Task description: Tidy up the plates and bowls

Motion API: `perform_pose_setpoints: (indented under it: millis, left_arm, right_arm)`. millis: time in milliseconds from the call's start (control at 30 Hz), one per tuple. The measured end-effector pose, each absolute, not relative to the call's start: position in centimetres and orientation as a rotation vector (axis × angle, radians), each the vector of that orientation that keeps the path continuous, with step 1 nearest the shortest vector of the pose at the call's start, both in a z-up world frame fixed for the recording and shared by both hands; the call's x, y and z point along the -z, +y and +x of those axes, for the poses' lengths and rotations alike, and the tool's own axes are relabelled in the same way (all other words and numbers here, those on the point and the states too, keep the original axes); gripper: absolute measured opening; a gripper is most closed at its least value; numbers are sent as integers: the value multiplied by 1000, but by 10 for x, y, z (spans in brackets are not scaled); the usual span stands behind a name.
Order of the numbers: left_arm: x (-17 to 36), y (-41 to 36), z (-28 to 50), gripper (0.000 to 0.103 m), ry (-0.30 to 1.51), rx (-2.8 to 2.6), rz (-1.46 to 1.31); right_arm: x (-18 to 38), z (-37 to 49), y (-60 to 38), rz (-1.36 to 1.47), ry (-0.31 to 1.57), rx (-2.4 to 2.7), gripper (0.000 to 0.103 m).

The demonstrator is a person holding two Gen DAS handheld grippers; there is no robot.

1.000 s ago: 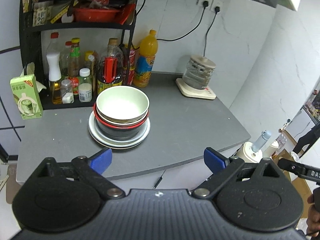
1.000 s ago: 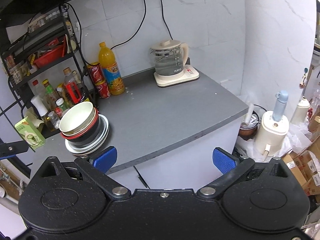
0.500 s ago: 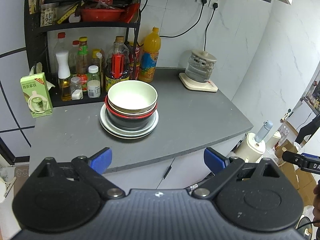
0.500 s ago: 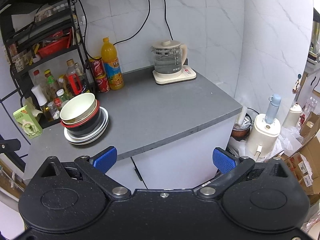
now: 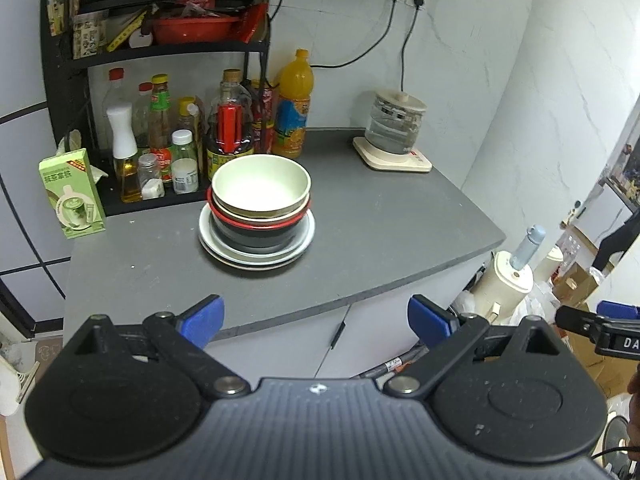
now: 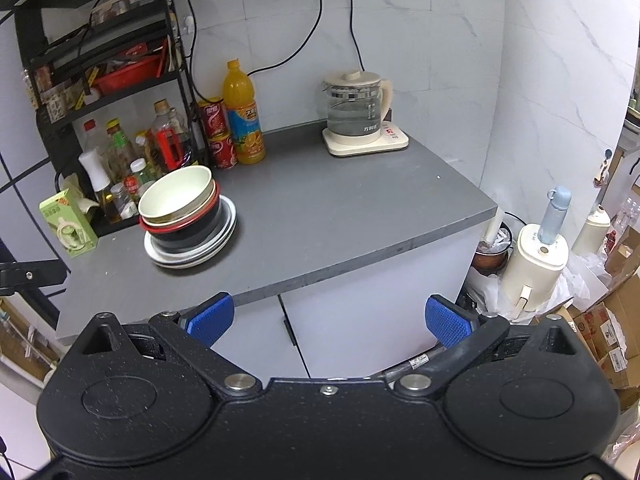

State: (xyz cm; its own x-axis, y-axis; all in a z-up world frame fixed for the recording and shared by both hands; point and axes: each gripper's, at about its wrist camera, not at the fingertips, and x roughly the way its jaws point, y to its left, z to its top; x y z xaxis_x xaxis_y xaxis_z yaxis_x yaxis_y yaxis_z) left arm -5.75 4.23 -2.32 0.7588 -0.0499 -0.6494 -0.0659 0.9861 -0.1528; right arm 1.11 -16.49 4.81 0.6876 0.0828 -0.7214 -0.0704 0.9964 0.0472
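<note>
Bowls point(image 5: 261, 196) nested atop stacked plates point(image 5: 256, 250)

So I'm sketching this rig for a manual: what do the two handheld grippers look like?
Both match. The left gripper and right gripper each have a black, speckled, ribbed plastic body with two round housings, silver pivot bolts, black linkage arms and blue ridged finger pads. No cables or sleeves are clearly visible.

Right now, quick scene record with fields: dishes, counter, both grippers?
stack: cream bowl on top, nested in a red-rimmed black bowl, on plates
location: grey counter, in front of the bottle rack
nearby: kettle at the back right
left gripper: open, empty, short of the counter
right gripper: open, empty, short of the counter
</note>
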Motion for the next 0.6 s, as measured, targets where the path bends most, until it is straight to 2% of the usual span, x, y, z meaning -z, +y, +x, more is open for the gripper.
perform_pose_setpoints:
  millis: [600]
  left_arm:
    - [29, 24, -53, 97, 720, 5, -157]
  right_arm:
    - [-49, 14, -174, 17, 796, -91, 103]
